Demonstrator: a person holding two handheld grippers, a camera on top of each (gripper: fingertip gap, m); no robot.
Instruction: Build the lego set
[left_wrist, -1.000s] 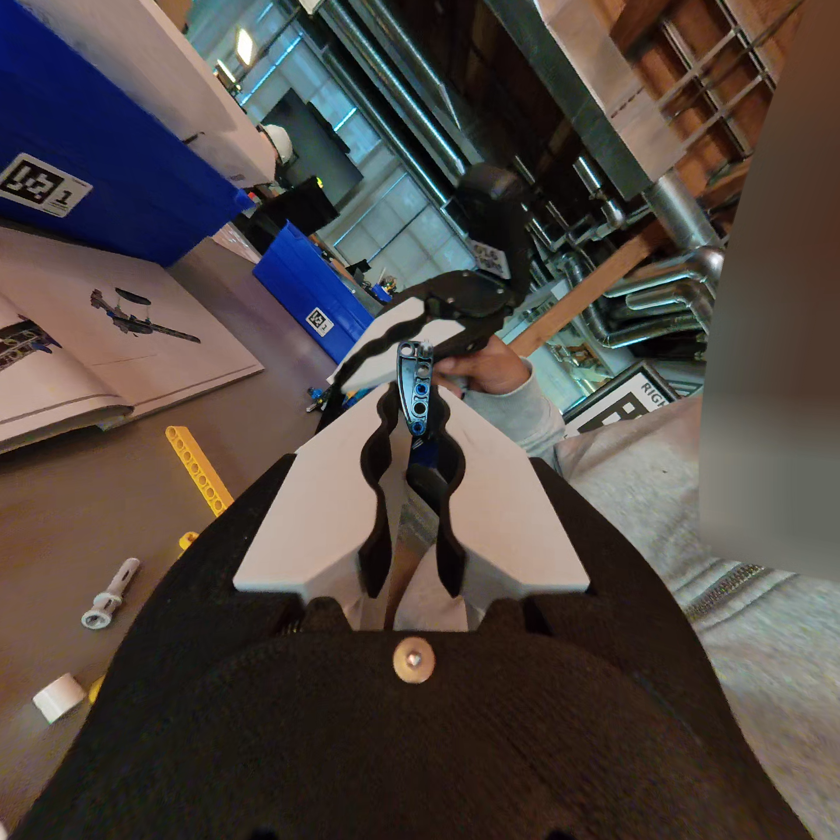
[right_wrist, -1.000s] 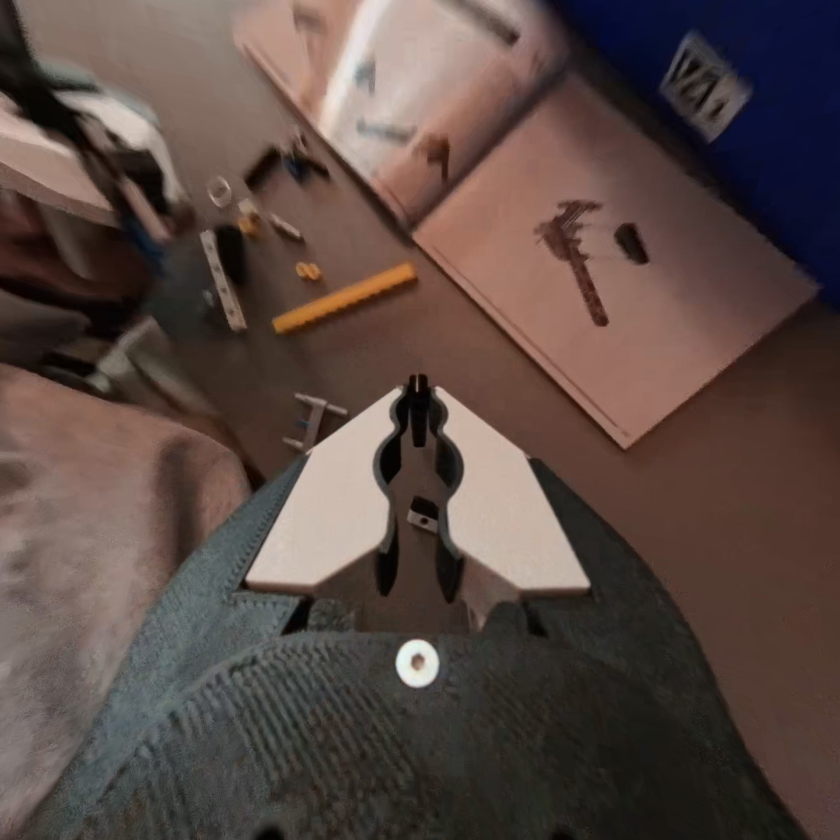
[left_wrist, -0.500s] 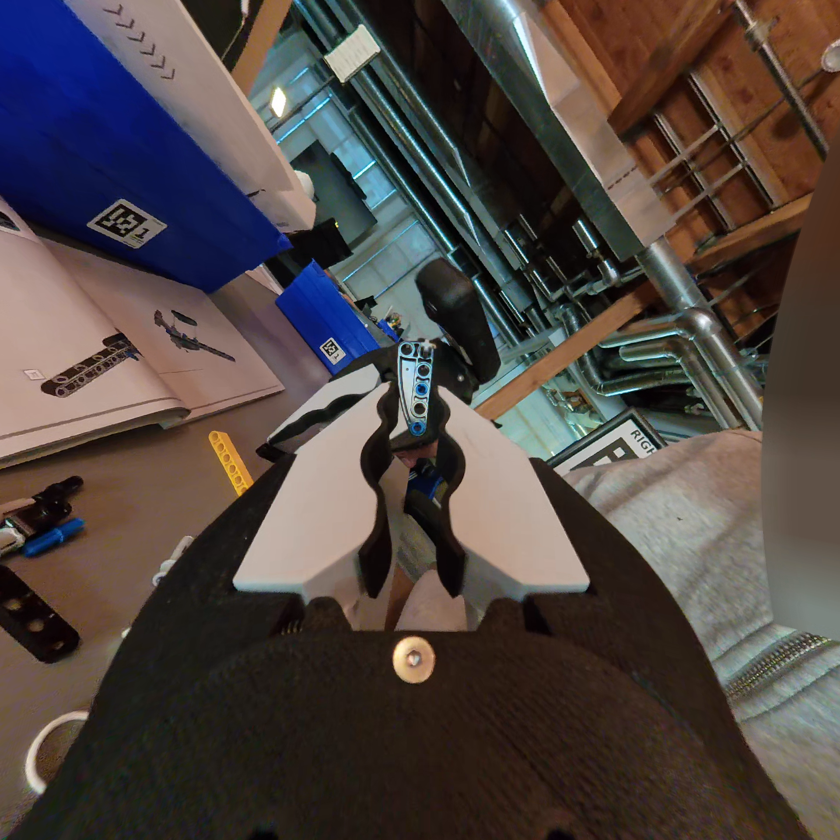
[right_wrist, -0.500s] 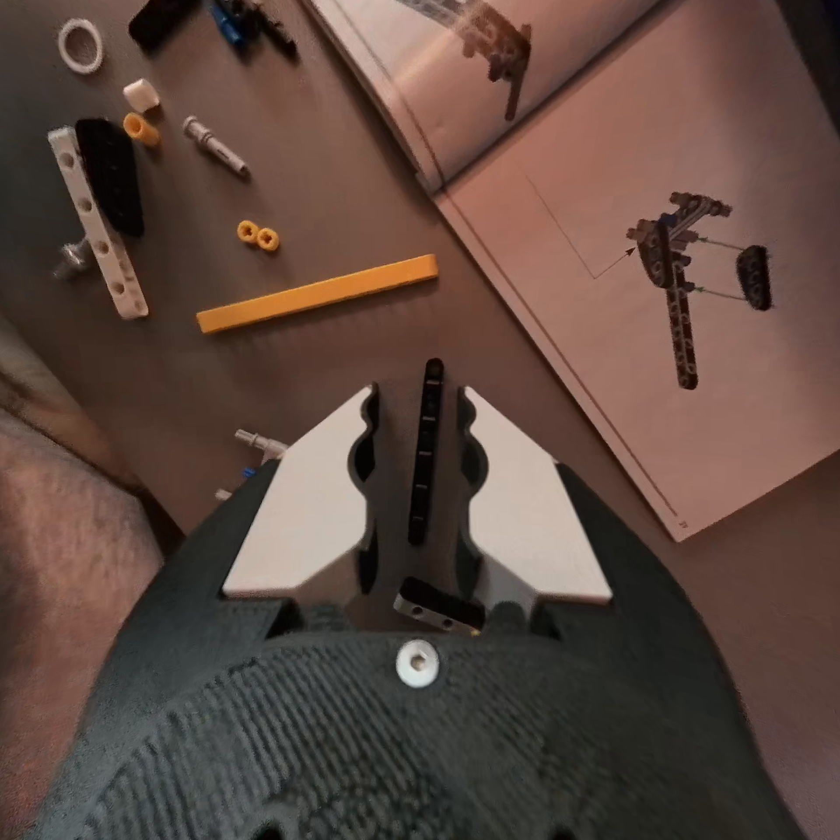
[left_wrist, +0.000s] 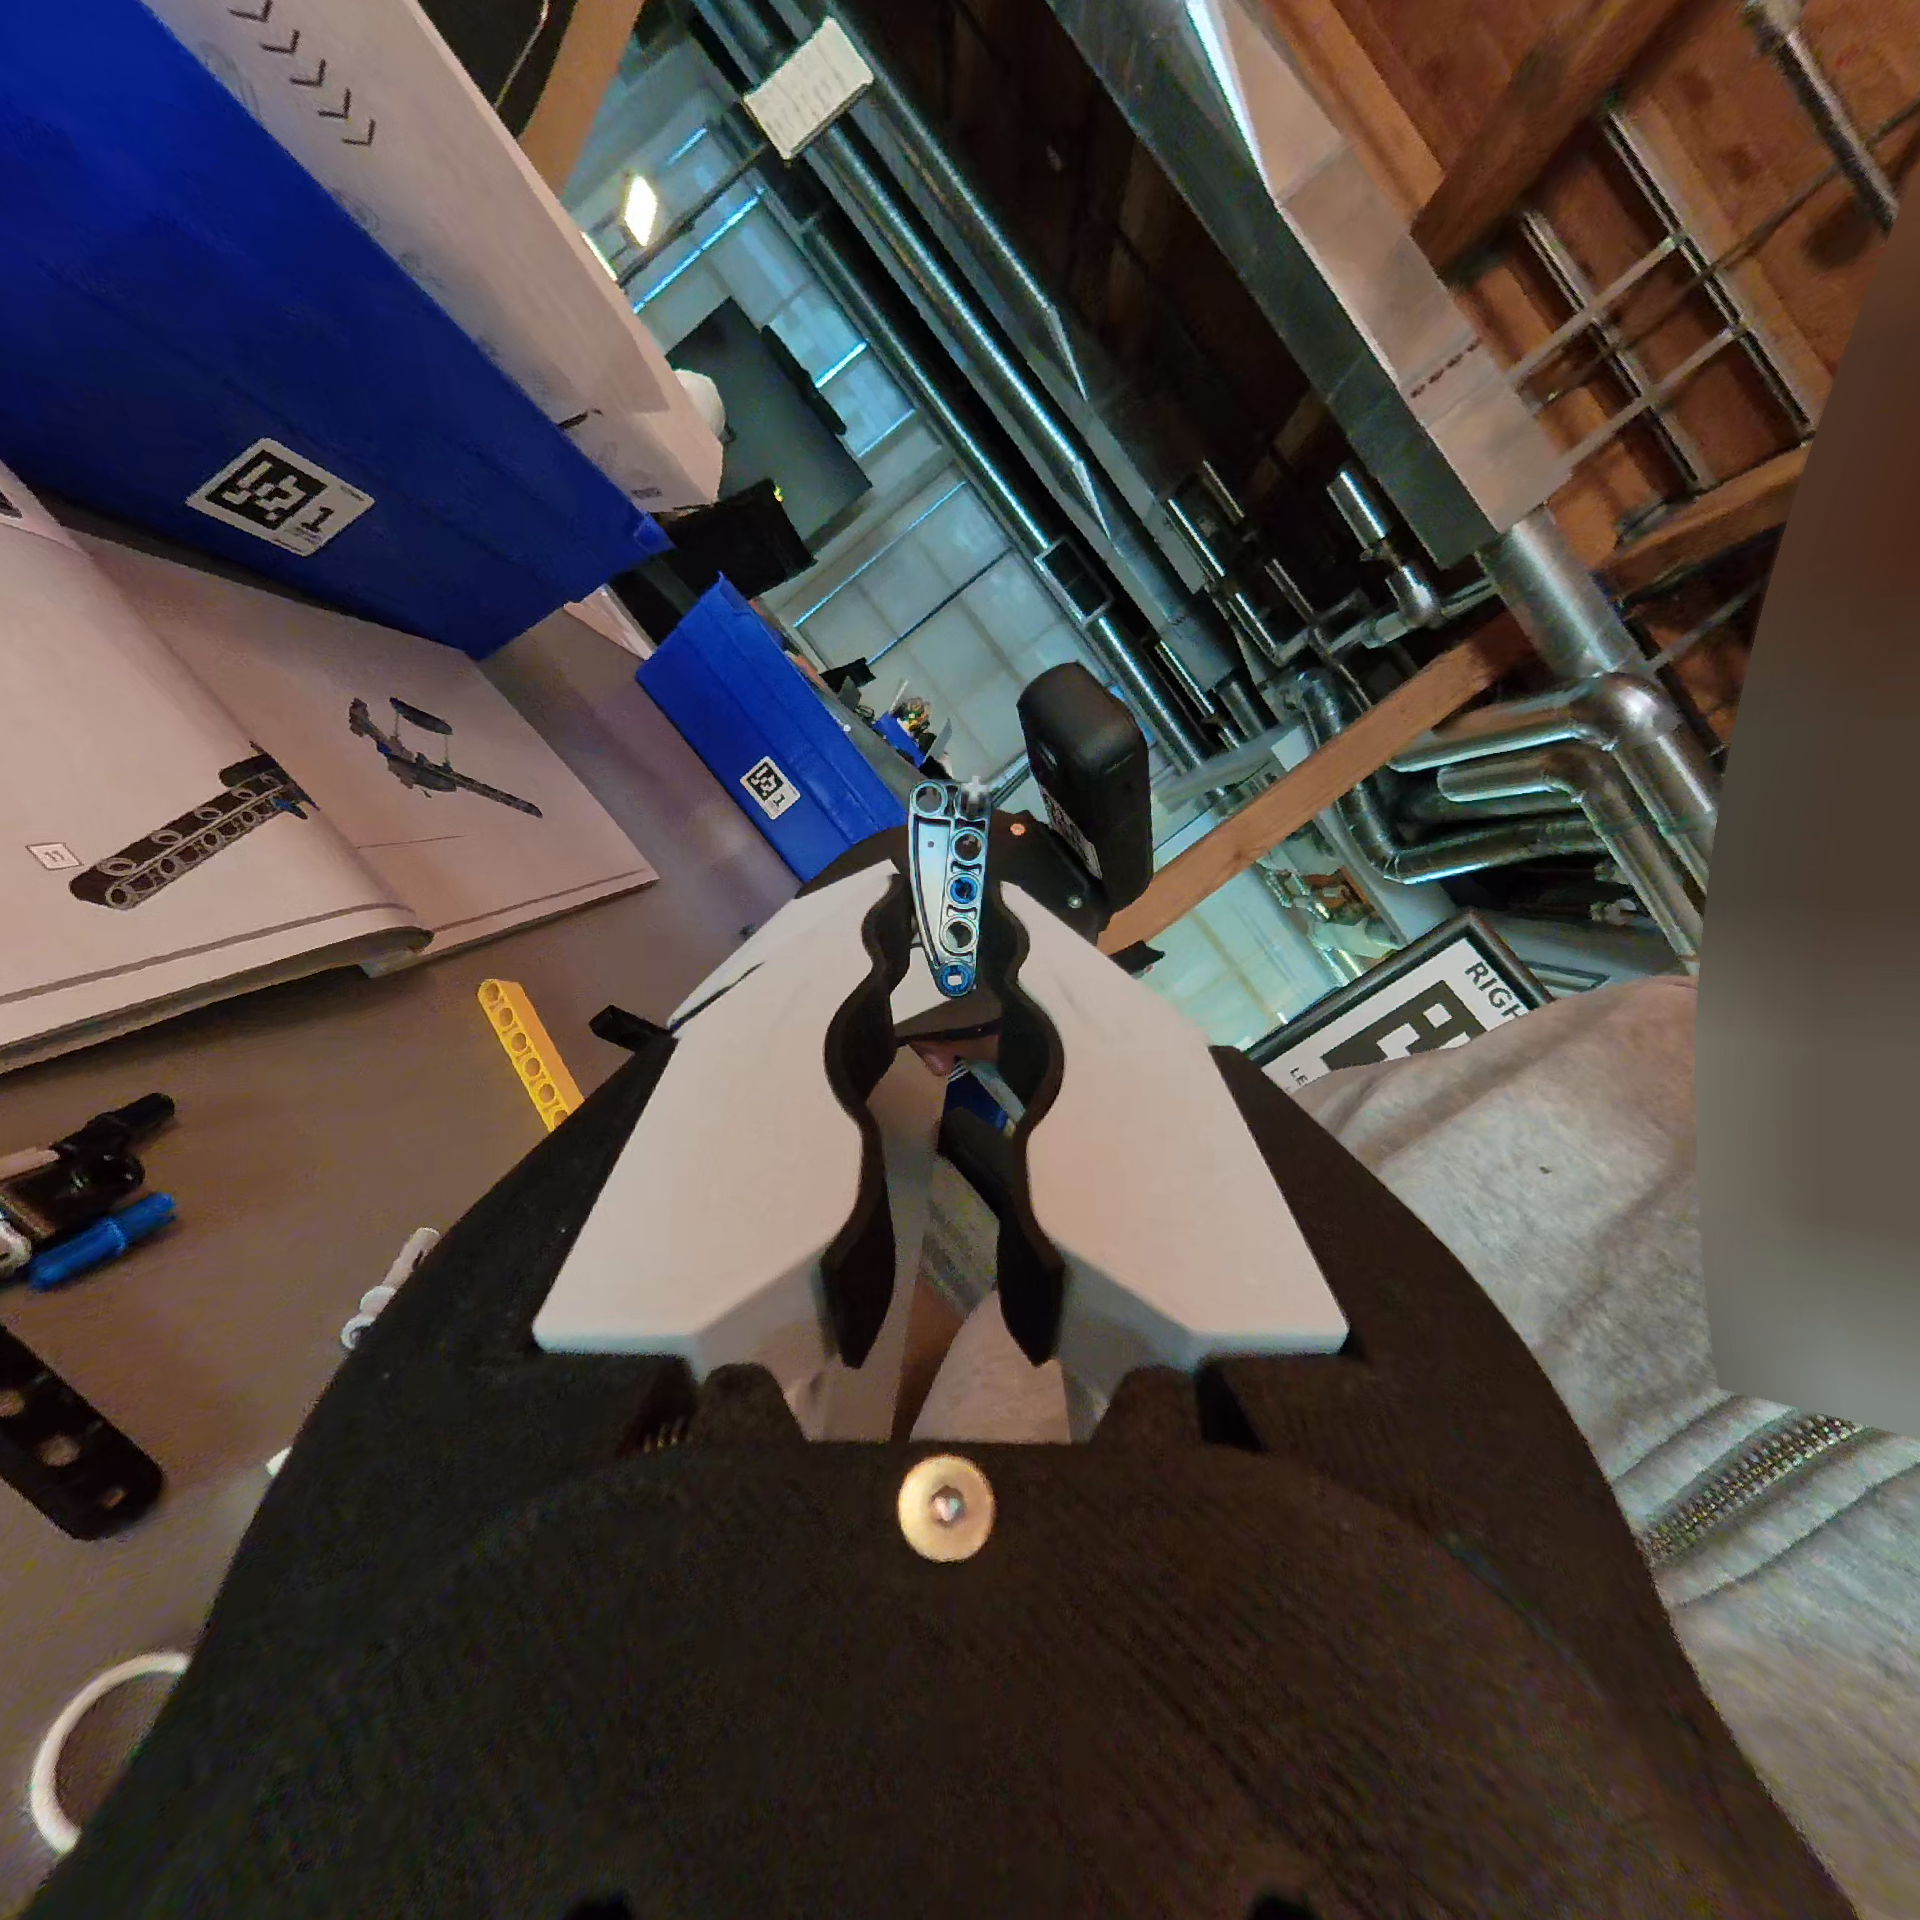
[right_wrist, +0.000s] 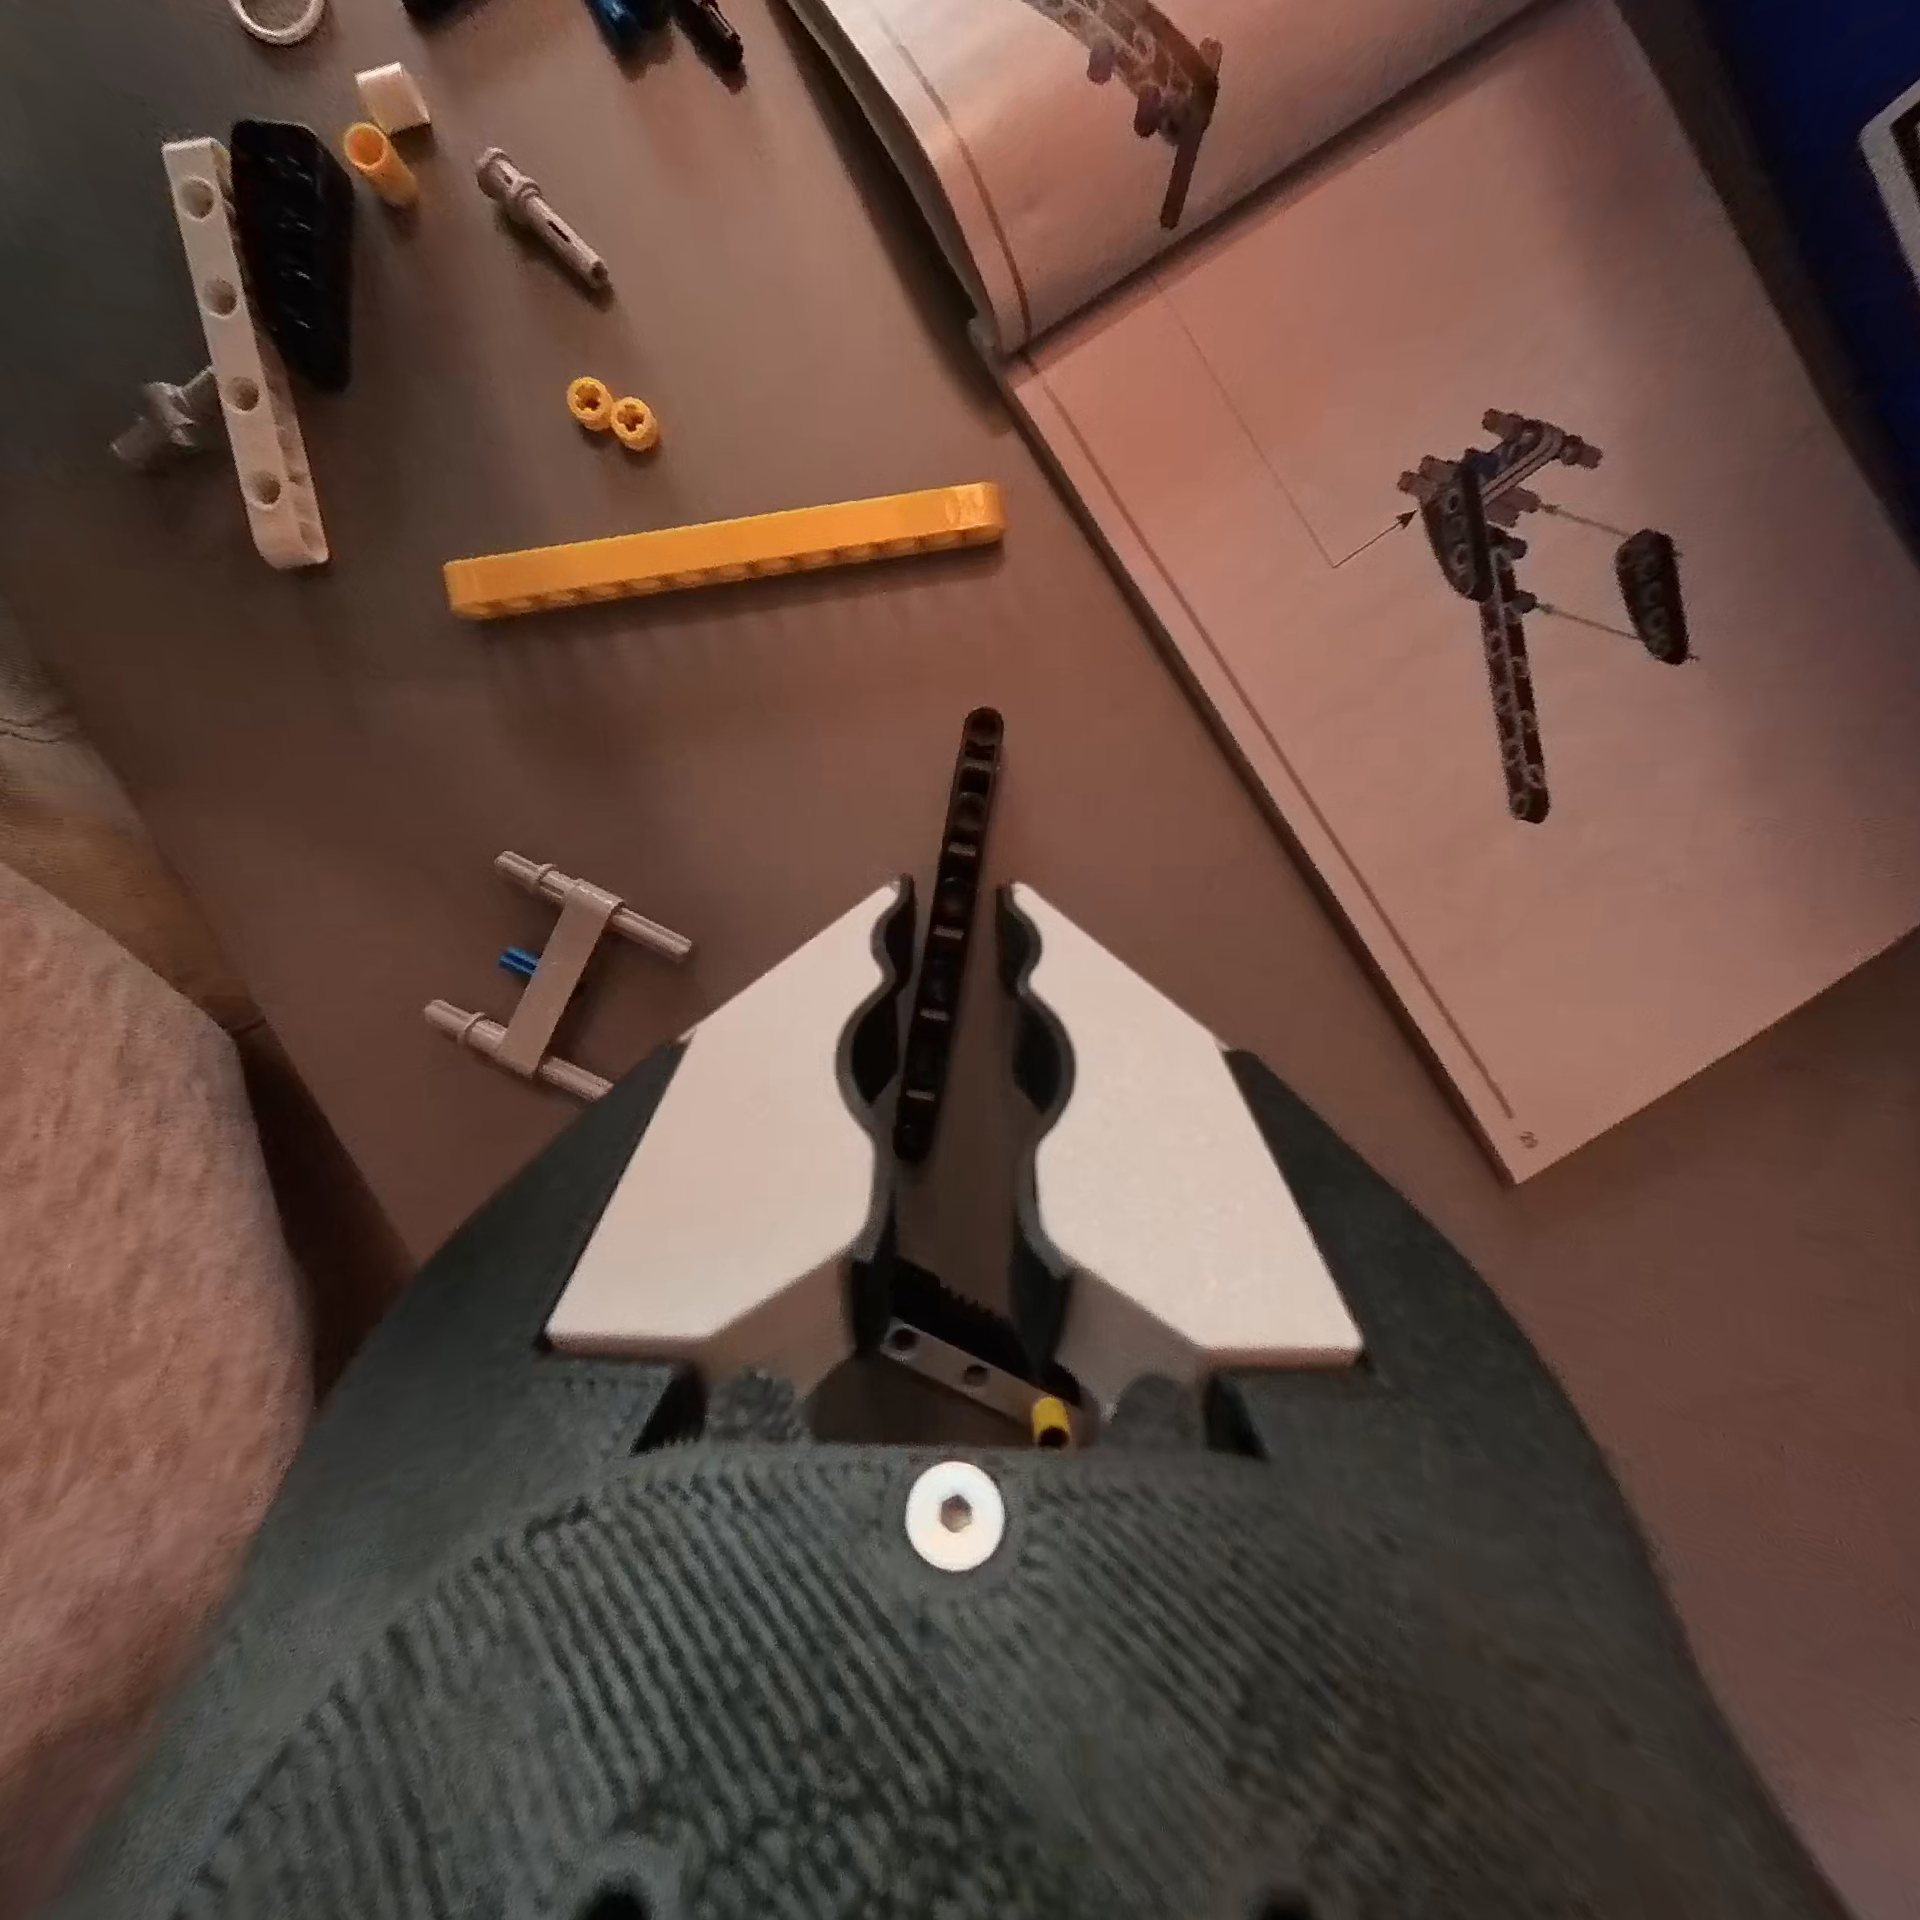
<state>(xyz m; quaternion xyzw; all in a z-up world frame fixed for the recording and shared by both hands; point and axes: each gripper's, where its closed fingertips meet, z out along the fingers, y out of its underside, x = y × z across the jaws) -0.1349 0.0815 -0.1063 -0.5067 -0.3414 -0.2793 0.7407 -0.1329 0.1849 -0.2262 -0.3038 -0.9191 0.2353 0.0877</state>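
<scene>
My left gripper (left_wrist: 948, 914) is tilted up off the table and shut on a black Lego assembly (left_wrist: 954, 899). Its curved panel with blue pins sticks out past the fingertips. The right gripper's black body (left_wrist: 1081, 769) is just beyond those tips. In the right wrist view my right gripper (right_wrist: 954, 894) points down at the table. Its jaws stand a little apart around the assembly's long black beam (right_wrist: 951, 935), with slim gaps on both sides. The panel end and a grey piece with a yellow pin (right_wrist: 1049, 1418) show deep between the fingers.
On the brown table lie a yellow beam (right_wrist: 727, 551), a white beam (right_wrist: 244, 353) with a black panel (right_wrist: 291, 249), a grey H-shaped connector (right_wrist: 561, 971), two yellow bushes (right_wrist: 613, 414) and the open instruction booklet (right_wrist: 1455, 883). Blue bins (left_wrist: 260, 343) stand behind. A grey sleeve (left_wrist: 1507, 1195) is at the right. Spacing between my two grippers at the tips: around 15 cm. The grey H-shaped connector (right_wrist: 561, 971) is about 6 cm from my right fingertips and 15 cm from my left.
The right gripper, shut and blurred a second ago, opened wide over the black beam and has now narrowed around it. The left gripper tilted up slightly, still holding the assembly.
</scene>
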